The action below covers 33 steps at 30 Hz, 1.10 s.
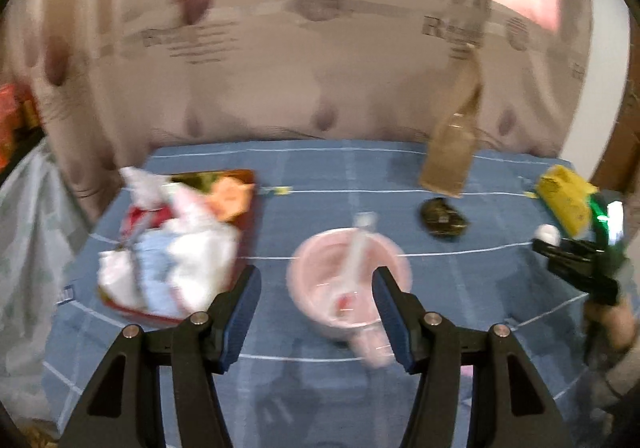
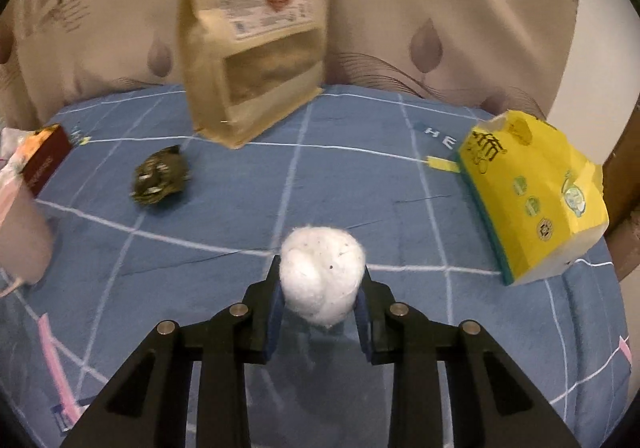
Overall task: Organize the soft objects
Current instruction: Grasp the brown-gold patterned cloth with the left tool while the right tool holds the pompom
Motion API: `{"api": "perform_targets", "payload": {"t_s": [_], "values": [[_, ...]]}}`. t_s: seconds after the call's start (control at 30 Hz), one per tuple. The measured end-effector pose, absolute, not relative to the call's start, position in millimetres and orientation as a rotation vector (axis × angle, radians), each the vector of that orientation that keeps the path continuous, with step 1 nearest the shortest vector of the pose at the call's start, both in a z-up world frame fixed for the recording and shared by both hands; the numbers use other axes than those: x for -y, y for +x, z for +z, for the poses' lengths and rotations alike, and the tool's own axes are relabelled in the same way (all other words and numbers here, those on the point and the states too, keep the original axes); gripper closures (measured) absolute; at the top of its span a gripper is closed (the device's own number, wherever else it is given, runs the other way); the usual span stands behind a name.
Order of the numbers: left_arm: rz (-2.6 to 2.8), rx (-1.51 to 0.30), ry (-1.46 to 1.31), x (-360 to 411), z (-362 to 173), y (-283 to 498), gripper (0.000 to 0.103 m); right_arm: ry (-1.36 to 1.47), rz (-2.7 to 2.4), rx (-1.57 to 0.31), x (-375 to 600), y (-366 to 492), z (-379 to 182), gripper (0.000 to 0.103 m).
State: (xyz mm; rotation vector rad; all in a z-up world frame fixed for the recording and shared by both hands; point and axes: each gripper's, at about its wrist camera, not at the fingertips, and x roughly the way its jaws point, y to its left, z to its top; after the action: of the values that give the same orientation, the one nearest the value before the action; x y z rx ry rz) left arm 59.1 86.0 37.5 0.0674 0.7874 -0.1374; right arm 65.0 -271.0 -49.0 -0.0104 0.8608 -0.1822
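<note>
Right gripper (image 2: pixel 322 290): clamped on the white cotton ball (image 2: pixel 322 276), 1 pad on each side; the ball bulged above the jaws.
Left gripper (image 1: pixel 316 312): jaws apart, nothing between the pads.
Cotton ball, place: held clear above the blue checked cloth (image 2: pixel 360 184), at the right edge of the left wrist view.
Likely destination: the pink cup (image 1: pixel 348 284), or the red tray (image 1: pixel 244 232) of crumpled soft items; which one could not be told.
Key relation: both lay to the left of the right gripper; the cup stood directly ahead of the left gripper, so the left hand was nearer it.
Ball axis: roughly round, no long axis to align.
Between: a dark crumpled object (image 2: pixel 160 178), a standing kraft bag (image 2: pixel 252 36).
Aside: yellow tissue pack (image 2: pixel 532 196), right of the ball.
</note>
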Motion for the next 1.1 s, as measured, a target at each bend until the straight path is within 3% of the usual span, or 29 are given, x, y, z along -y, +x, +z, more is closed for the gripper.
{"api": "perform_targets", "payload": {"t_s": [0.53, 1.1], "values": [[-0.319, -0.945, 0.069, 74.3, -1.4, 148.2, 0.044, 0.031, -0.199, -0.882, 293.6, 69.6, -74.2, 0.075], [-0.248, -1.084, 0.022, 114.9, -69.5, 238.0, 0.044, 0.063, -0.185, -0.887, 295.4, 70.7, -75.7, 0.073]]}}
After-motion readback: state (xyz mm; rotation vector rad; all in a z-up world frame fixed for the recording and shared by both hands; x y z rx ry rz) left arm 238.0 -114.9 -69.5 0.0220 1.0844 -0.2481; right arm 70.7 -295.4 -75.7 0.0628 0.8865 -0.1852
